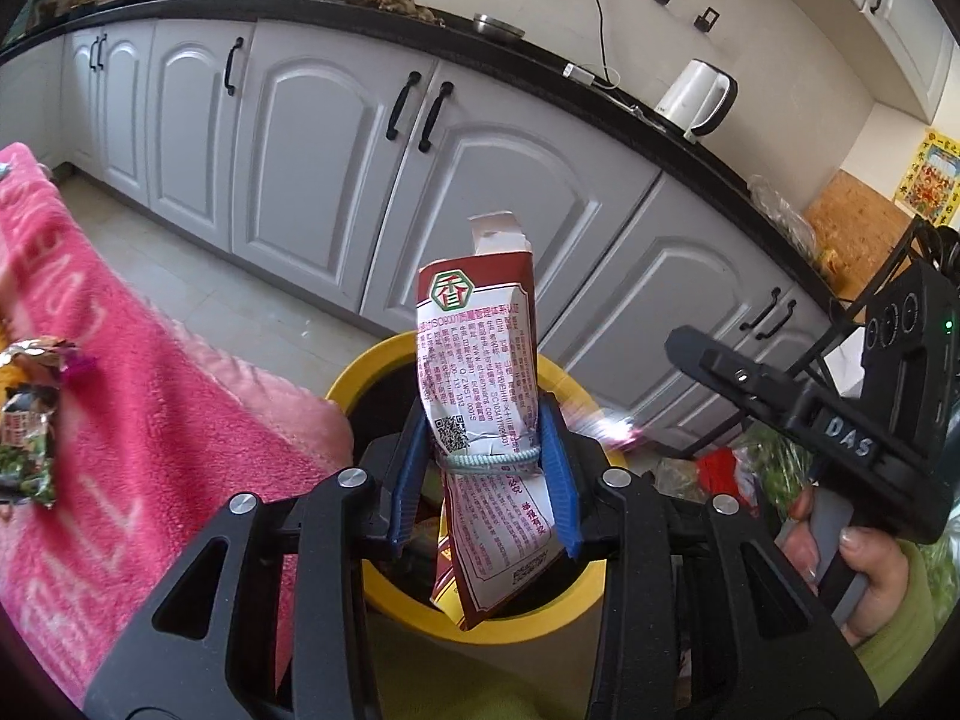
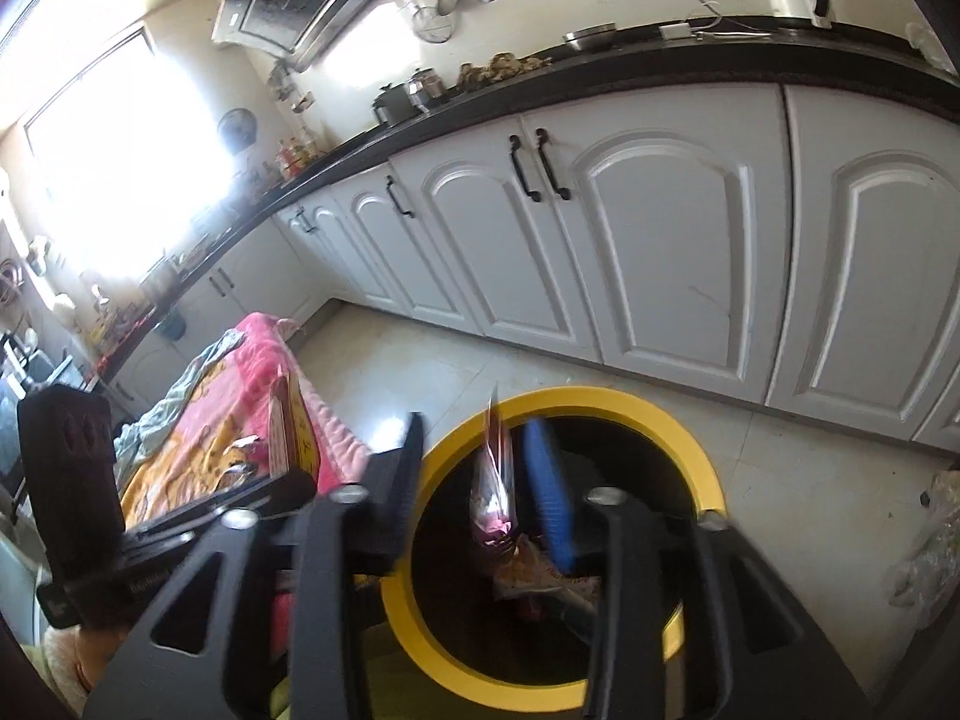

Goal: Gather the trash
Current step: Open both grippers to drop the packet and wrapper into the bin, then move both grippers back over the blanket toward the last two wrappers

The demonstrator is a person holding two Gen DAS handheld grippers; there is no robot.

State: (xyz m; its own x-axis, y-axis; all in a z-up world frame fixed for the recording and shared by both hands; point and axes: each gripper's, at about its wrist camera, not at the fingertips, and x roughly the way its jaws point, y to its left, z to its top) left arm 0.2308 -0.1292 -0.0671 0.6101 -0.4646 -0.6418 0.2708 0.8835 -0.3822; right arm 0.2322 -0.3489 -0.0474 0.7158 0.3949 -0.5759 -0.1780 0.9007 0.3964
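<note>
Holding crumpled red-and-white paper carton point(image 1: 480, 396) over yellow-rimmed bin point(image 1: 360, 372): left gripper point(image 1: 486, 480) clamped mid-body. Light, soft, crushable; grip flat faces. Right gripper point(image 2: 480, 492) fingers apart, shiny foil wrapper point(image 2: 497, 474) loose between, dropping binward.

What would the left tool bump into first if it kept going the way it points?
Probably the yellow bin. The left tool, shut on a red-and-white packet, points down over the bin's open mouth, so the packet's low end would likely meet trash inside first. Depth is unclear.
</note>
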